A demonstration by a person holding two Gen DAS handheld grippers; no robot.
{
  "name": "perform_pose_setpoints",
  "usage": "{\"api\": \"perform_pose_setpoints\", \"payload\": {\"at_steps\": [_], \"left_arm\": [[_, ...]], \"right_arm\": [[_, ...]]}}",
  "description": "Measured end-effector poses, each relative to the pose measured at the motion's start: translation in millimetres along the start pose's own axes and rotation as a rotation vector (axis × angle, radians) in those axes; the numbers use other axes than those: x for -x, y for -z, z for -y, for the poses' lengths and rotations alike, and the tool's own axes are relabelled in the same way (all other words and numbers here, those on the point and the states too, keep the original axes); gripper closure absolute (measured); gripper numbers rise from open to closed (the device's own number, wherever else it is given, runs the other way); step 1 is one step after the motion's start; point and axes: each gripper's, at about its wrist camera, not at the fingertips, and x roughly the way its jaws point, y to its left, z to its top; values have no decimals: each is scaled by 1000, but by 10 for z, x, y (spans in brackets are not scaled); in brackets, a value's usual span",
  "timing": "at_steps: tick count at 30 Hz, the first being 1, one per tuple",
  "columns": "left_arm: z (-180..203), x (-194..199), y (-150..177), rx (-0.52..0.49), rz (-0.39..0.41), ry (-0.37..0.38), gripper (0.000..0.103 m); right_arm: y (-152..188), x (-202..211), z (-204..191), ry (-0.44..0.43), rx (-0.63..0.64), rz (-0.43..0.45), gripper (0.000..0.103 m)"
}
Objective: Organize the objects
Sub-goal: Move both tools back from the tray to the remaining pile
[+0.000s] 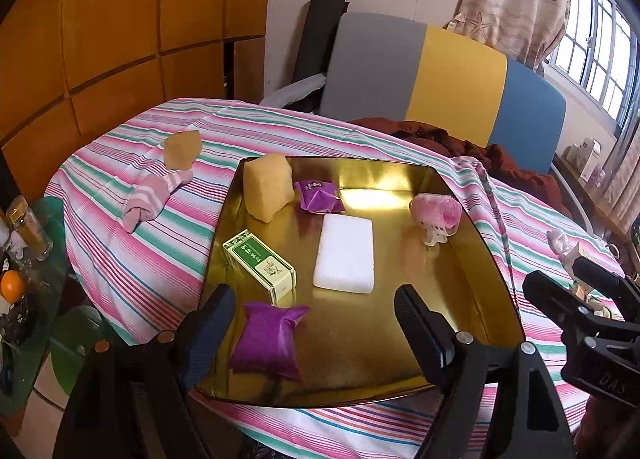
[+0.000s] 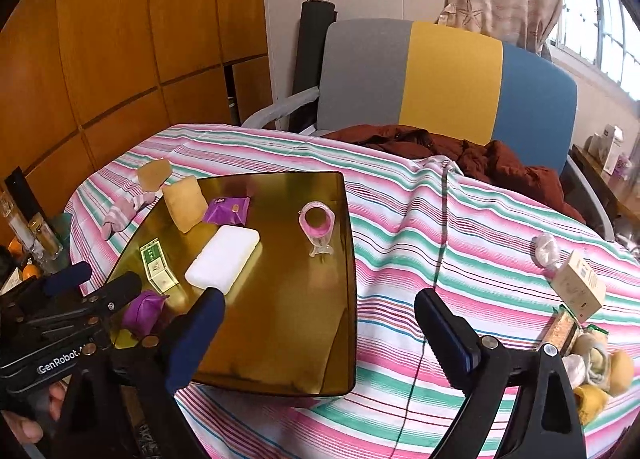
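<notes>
A gold tray [image 1: 460,195] [image 2: 280,339] lies on the striped tablecloth. In it are a yellow sponge [image 1: 267,187] [image 2: 185,202], two purple packets [image 1: 318,195] [image 1: 268,339], a green box [image 1: 260,262] [image 2: 157,267], a white block [image 1: 346,259] [image 2: 224,257] and a pink hair roller [image 1: 436,215] [image 2: 316,225]. My left gripper [image 1: 310,331] hovers open over the tray's near edge, with the near purple packet lying between its fingers untouched. My right gripper [image 2: 320,331] stands open above the tray's right edge, with nothing in it.
Left of the tray lie a rolled pink sock [image 1: 154,195] and a tan sponge [image 1: 182,149]. At the right lie a cardboard box [image 2: 580,287], a pale round item [image 2: 546,249] and a pile of small items [image 2: 596,363]. A colourful chair [image 2: 448,83] holds a brown garment [image 2: 500,171]. Jars [image 1: 30,229] stand far left.
</notes>
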Motion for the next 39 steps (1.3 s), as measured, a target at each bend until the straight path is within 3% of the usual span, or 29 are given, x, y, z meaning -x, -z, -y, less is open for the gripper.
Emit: {"api": "perform_pose_setpoints", "payload": {"at_steps": [9, 23, 29, 39], "left_arm": [[91, -84, 21, -22, -22, 27, 20], [379, -110, -4, -82, -59, 182, 21], [728, -87, -63, -160, -75, 289, 21], [1606, -72, -11, -380, -97, 394, 21]], "right_arm": [[48, -69, 91, 19, -6, -9, 6], [187, -66, 552, 80, -87, -31, 4], [285, 47, 1108, 163, -164, -44, 3], [419, 492, 2733, 358, -457, -25, 0]]}}
